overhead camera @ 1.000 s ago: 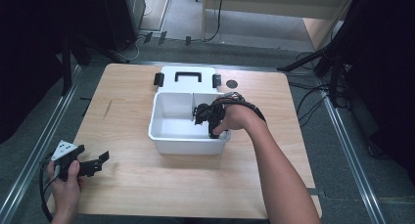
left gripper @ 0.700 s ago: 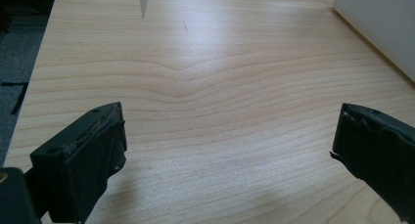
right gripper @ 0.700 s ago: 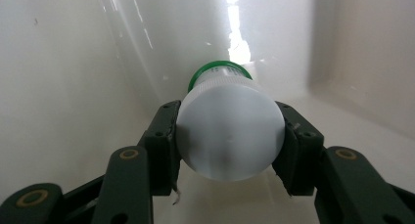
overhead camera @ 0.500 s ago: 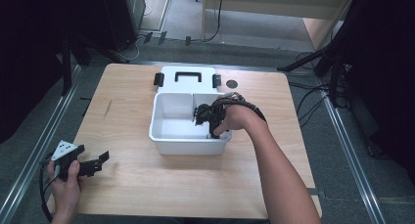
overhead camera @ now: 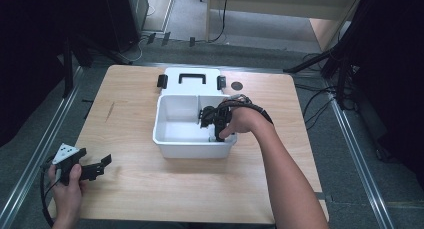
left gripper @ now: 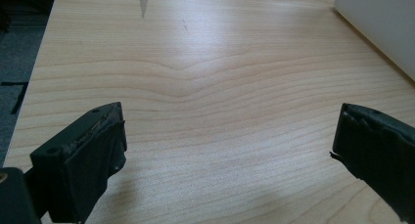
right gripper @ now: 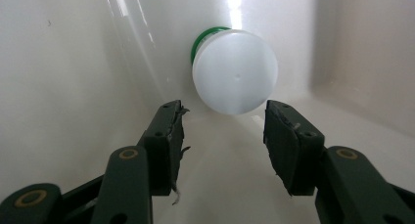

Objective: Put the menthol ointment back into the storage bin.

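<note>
Table (overhead camera: 150,189): pale wood-grain top, smooth, soft sheen, one dark scuff near its left edge.
Bin (overhead camera: 170,144): white plastic, glossy inner walls with streaked glare.
Bottle cap (right gripper: 235,72): translucent white plastic, matt, over a green plastic ring.
Right gripper (right gripper: 222,131): dark matt plastic, brass-coloured rivets, frayed rough pads.
Left gripper (left gripper: 230,145): worn black matt pads.

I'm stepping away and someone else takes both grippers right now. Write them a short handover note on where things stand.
Right gripper: open, reaching down inside the white bin, jaws just short of a white-capped container with a green band lying on the bin floor; nothing gripped yet.
Left gripper: open, holding nothing, over the bare wooden table near its front-left corner.
The bin's lid, with its black handle and latches, lies flat behind the bin.
Done: lid off, right gripper lined up.
Left, probably: close on the container and lift it out.
</note>
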Available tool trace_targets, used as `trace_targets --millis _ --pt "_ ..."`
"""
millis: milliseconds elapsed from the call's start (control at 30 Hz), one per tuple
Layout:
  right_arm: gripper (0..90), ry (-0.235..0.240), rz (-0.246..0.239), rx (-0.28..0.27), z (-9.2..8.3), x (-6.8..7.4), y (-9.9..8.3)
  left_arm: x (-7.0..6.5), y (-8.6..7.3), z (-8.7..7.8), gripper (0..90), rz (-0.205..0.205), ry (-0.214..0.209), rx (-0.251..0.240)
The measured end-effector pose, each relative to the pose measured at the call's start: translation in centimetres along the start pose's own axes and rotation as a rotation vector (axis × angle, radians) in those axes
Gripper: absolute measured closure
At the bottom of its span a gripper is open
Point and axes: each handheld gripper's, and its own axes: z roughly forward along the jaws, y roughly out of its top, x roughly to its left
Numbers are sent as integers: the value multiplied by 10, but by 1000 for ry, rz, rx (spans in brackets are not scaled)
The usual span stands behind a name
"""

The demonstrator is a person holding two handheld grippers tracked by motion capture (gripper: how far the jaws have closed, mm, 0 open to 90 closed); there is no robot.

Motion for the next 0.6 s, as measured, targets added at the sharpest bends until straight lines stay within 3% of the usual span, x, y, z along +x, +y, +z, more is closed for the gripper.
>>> trace_targets --millis 200,433,600 --pt "482 -8 17 -35 -11 0 -6 0 0 0 0 -3 0 -2" --pt "454 -11 32 -83 -35 1 -16 0 0 0 0 4 1 1" --pt "430 -10 68 -119 -53 0 -26 0 0 0 0 2 0 -1"
